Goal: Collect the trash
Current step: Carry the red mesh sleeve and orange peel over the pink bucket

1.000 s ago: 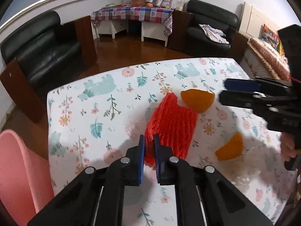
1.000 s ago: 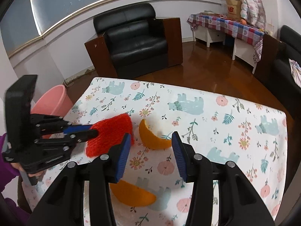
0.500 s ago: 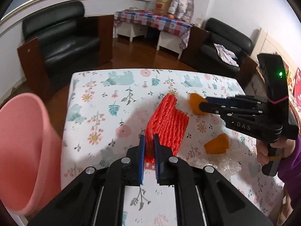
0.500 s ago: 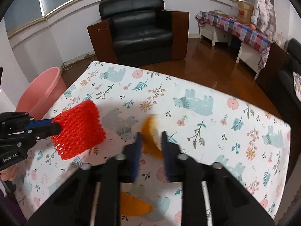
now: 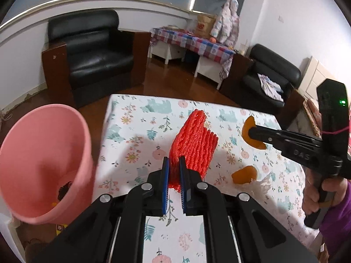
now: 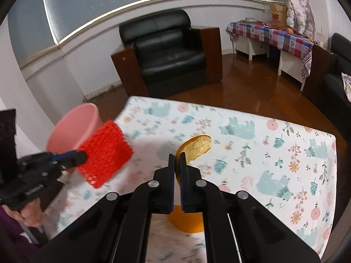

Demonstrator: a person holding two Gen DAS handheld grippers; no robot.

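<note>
My left gripper (image 5: 174,164) is shut on a red foam fruit net (image 5: 194,144), which hangs lifted above the table; the net (image 6: 105,153) also shows at the left of the right wrist view, close to the pink bin (image 6: 74,129). My right gripper (image 6: 177,160) is shut on a curved orange peel (image 6: 197,145), raised off the cloth. That peel (image 5: 252,132) shows at the right gripper's tip in the left wrist view. A second orange peel (image 5: 244,175) lies on the table, and its edge (image 6: 186,220) shows below the right fingers.
The pink bin (image 5: 43,164) stands off the table's left edge with dark scraps at its bottom. The table (image 5: 131,131) wears a floral cloth. A clear plastic wrap (image 5: 260,186) lies by the second peel. Black armchairs (image 6: 169,50) and wooden floor lie beyond.
My right gripper closed on the orange peel and lifted it. My left gripper carried the red net up and leftward, bringing the pink bin far into view.
</note>
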